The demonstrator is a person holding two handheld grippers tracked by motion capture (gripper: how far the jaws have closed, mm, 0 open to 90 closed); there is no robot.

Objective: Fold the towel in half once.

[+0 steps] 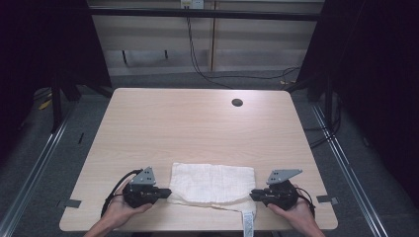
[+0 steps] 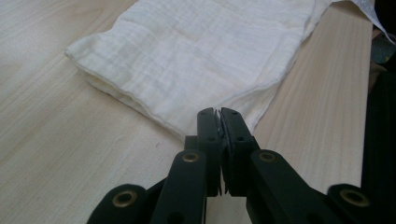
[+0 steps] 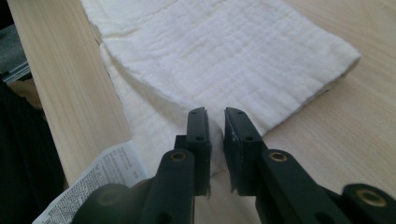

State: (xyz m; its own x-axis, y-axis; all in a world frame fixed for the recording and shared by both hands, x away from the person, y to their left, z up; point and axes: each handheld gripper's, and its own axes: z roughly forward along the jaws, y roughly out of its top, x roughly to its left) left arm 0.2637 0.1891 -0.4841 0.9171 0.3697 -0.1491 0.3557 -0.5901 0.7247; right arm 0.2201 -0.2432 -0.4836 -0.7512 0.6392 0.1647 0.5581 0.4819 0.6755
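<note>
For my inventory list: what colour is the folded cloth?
Off-white cloth, best seen in the left gripper view.

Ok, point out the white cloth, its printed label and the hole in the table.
white cloth (image 1: pixel 212 182), high view, middle of its top layer.
printed label (image 3: pixel 100 179), right gripper view, printed face.
table hole (image 1: pixel 237 102), high view, its centre.

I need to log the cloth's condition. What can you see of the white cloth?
The white cloth is a crinkled, gauze-like fabric folded into a layered rectangle, lying flat near the front edge of the wooden table. A printed label hangs over that edge. The left hand-held gripper is shut on one near corner; the right hand-held gripper stands slightly apart around the other.
</note>
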